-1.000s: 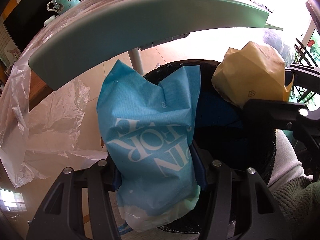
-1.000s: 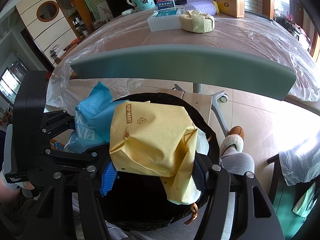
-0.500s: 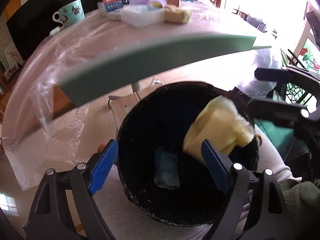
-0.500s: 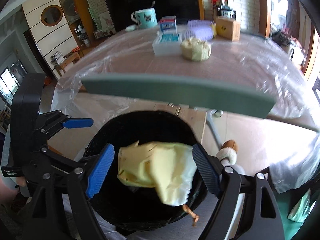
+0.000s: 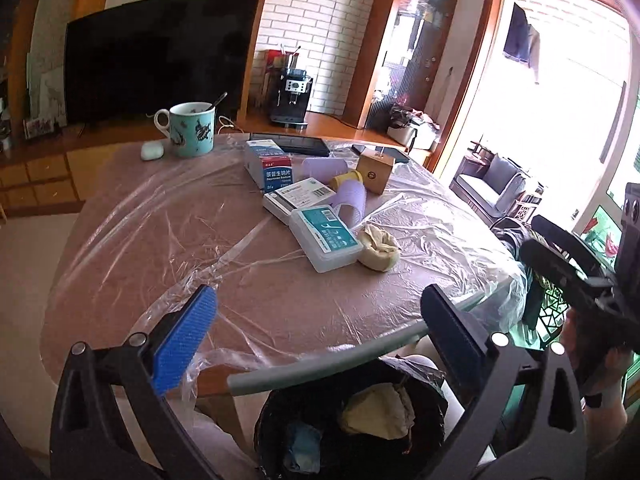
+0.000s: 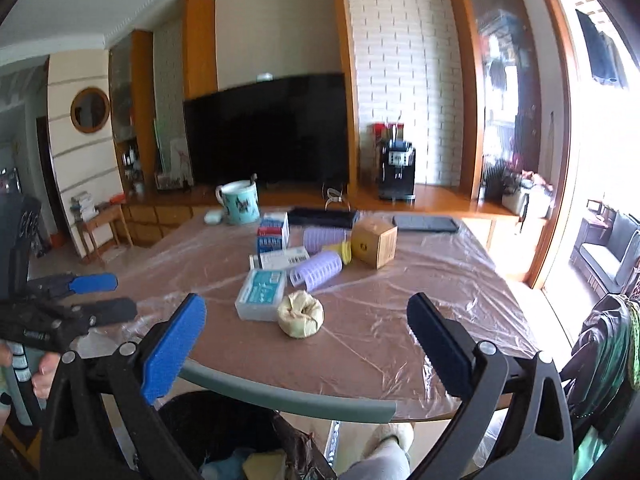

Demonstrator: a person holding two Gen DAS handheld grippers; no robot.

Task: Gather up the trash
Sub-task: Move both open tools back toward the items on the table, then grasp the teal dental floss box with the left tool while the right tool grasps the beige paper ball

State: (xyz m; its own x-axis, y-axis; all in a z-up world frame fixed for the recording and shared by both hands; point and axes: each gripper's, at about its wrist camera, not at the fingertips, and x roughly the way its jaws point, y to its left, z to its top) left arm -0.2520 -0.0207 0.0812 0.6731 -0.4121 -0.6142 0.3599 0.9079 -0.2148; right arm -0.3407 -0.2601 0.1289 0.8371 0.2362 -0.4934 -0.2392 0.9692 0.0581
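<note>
Both claws, left gripper [image 5: 320, 320] and right gripper [image 6: 306, 340], are opening wide with nothing inside. The yellow bag [image 5: 378, 410] lies in the bin [image 5: 272, 432]. Next grab the crumpled wad [image 6: 301, 314], probably trash

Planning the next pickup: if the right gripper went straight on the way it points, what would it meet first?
Probably the crumpled beige paper wad on the plastic-covered table; it lies between the right gripper's opening, empty fingers, though depth is unclear.
</note>
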